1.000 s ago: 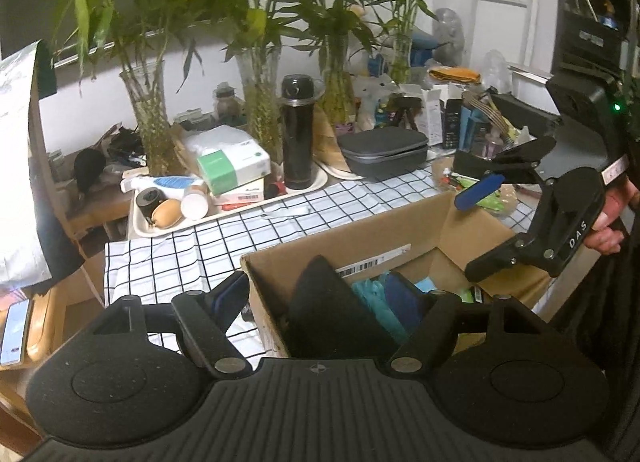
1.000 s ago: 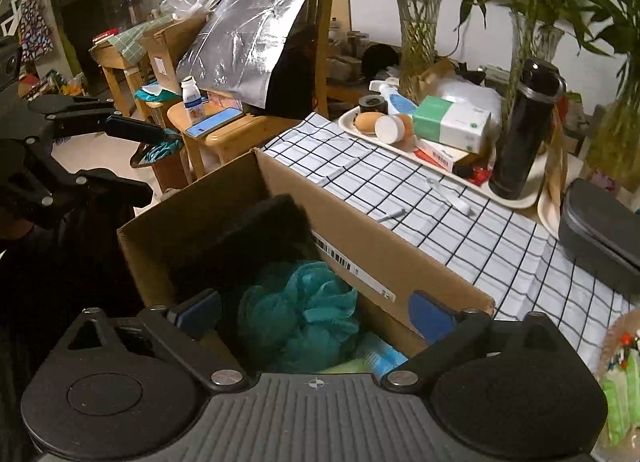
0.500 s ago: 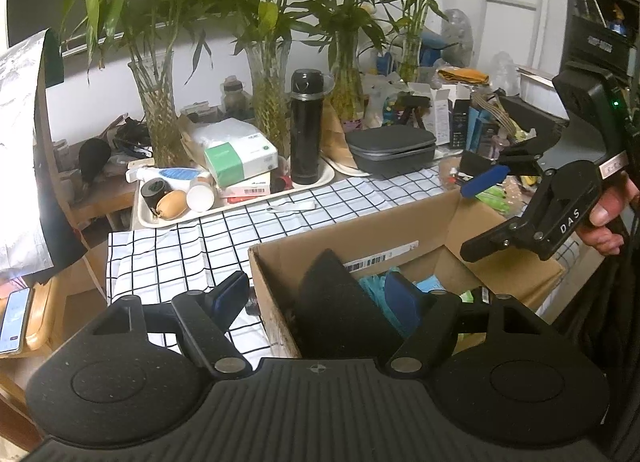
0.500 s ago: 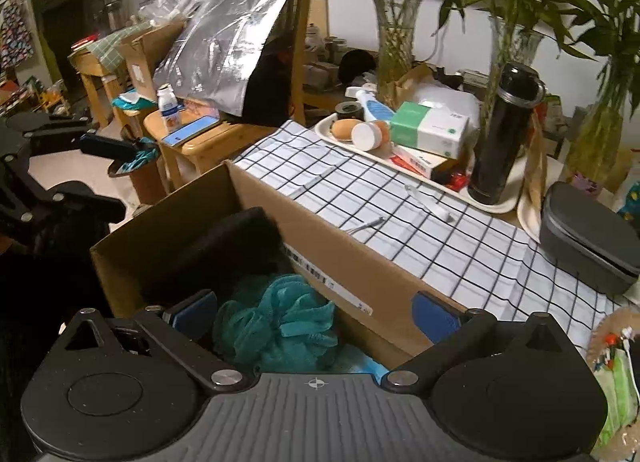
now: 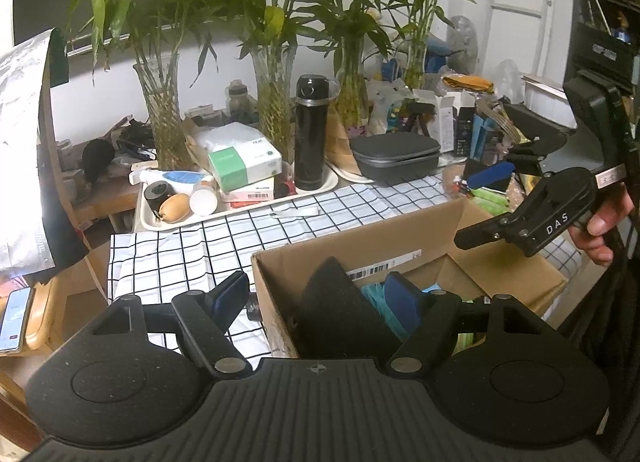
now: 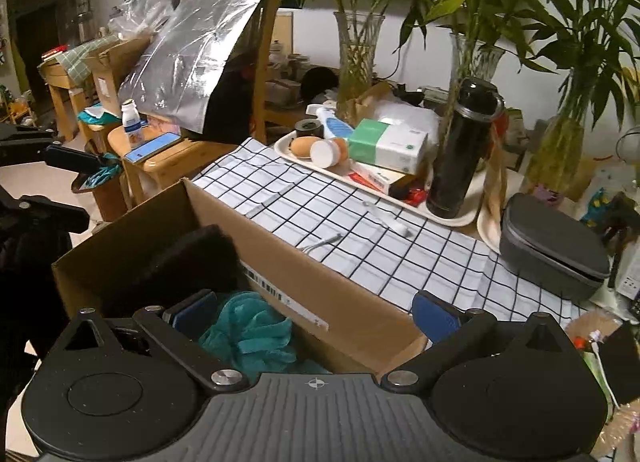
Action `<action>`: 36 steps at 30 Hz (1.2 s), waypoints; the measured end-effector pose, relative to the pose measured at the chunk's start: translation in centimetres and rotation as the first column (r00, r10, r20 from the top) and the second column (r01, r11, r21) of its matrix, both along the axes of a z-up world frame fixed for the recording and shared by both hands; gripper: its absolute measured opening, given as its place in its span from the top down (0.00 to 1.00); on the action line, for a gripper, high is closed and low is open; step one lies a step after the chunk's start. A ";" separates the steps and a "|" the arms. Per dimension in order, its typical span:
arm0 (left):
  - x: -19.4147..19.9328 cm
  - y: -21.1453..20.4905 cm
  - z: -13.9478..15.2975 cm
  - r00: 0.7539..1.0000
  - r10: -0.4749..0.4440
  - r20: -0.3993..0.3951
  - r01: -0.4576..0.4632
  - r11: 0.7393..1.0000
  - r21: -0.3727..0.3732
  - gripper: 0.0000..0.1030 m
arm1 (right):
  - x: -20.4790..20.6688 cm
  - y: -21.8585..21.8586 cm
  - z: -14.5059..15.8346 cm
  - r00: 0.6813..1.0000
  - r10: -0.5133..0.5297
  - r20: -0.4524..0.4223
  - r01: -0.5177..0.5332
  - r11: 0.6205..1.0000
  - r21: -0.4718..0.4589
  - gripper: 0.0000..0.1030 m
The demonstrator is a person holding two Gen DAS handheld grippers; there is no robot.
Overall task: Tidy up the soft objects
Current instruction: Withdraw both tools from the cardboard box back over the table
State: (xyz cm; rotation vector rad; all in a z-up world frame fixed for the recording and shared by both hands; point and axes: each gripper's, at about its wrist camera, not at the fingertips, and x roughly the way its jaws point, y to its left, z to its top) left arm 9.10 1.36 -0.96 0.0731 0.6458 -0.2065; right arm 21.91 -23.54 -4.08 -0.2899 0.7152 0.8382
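An open cardboard box (image 5: 400, 246) (image 6: 288, 262) stands on the checked tablecloth. Inside it a black foam piece (image 5: 336, 302) (image 6: 192, 258) leans upright beside a teal mesh puff (image 6: 252, 332) (image 5: 374, 296). My left gripper (image 5: 316, 300) hovers open over the box's left wall, one finger outside the box and one above its contents, gripping nothing. It also shows at the left edge of the right wrist view, as the left gripper (image 6: 60, 186). My right gripper (image 6: 314, 312) (image 5: 480, 204) is open and empty above the box's right end, held by a hand (image 5: 600, 222).
Behind the box, a tray (image 5: 152, 224) carries a green tissue box (image 5: 244, 164), small jars and a black flask (image 5: 310, 134). A grey case (image 5: 394, 156) and glass vases of bamboo (image 5: 160, 118) stand further back. A phone (image 6: 152, 146) lies on a wooden stool at the left.
The right gripper has tilted, so its view shows more of the table beyond the box. The left gripper has stayed in place. Both jaws are as wide as before.
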 end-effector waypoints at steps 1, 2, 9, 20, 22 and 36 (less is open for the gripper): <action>0.0 0.0 0.0 1.000 0.003 0.003 -0.003 1.000 -0.001 0.28 | 0.0 0.0 0.0 1.000 -0.003 0.002 0.003 1.000 0.003 0.00; 0.0 0.1 0.1 1.000 0.007 0.008 -0.007 1.000 -0.002 0.28 | 0.0 -0.1 0.1 1.000 -0.004 0.005 0.004 1.000 0.007 0.00; -0.4 0.2 0.8 0.996 0.035 0.082 -0.035 0.999 0.006 0.28 | -0.2 -0.2 0.3 0.998 -0.010 0.065 0.007 0.999 0.038 0.00; 0.4 1.3 0.9 0.993 0.078 0.091 -0.077 0.997 -0.010 0.28 | 0.5 -0.7 0.6 0.992 -0.086 0.089 0.084 0.996 0.027 0.00; 0.6 1.4 0.9 0.992 0.084 0.090 -0.083 0.996 -0.015 0.28 | 0.9 -0.8 0.5 0.991 -0.109 0.076 0.108 0.994 0.015 0.00; 2.1 2.3 0.6 0.992 0.083 0.094 -0.081 0.996 -0.028 0.28 | 2.9 -1.9 -0.2 0.974 -0.222 0.044 0.222 0.975 -0.006 0.00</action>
